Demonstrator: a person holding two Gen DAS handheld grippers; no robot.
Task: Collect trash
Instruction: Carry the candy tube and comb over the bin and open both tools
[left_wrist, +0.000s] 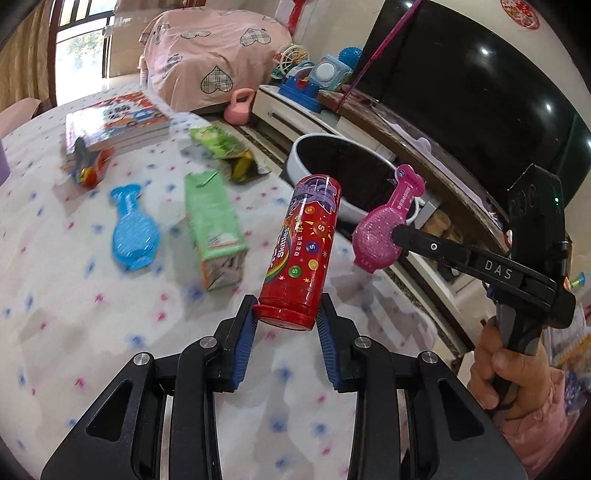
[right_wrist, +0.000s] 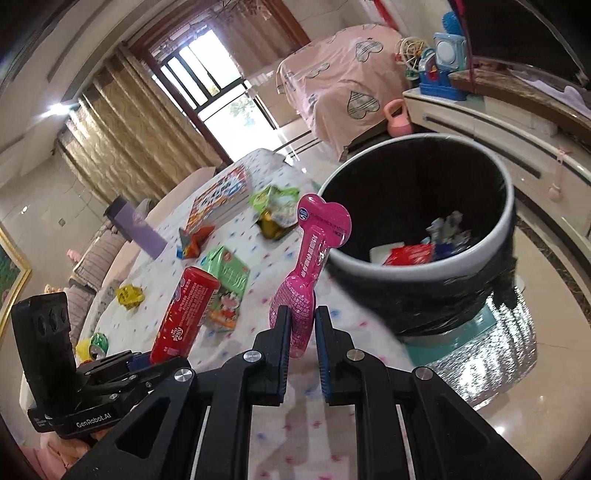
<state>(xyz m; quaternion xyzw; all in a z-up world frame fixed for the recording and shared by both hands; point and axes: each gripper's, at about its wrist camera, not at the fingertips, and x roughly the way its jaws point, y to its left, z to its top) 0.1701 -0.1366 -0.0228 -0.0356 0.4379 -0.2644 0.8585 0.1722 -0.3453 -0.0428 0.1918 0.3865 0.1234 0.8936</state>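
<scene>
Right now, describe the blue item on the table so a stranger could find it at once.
Start at the round table with the dotted white cloth, then find the stack of books at its far side. Nearer than those lies the blue bottle-shaped packet, left of the green carton; nothing else lying there is blue.

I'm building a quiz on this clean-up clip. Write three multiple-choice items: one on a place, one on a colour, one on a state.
1. Where does the blue bottle-shaped pack lie?
A. on the dotted tablecloth
B. in the bin
C. on the books

2. What colour is the tube in the left gripper?
A. green
B. red
C. yellow

3. What is the state of the trash bin?
A. lidded
B. tipped over
C. open, with trash inside

Key: 1 A, it lies flat on the cloth beside the green carton; 2 B, the tube's body is red; 3 C, it stands upright and wrappers show at the bottom.
</scene>
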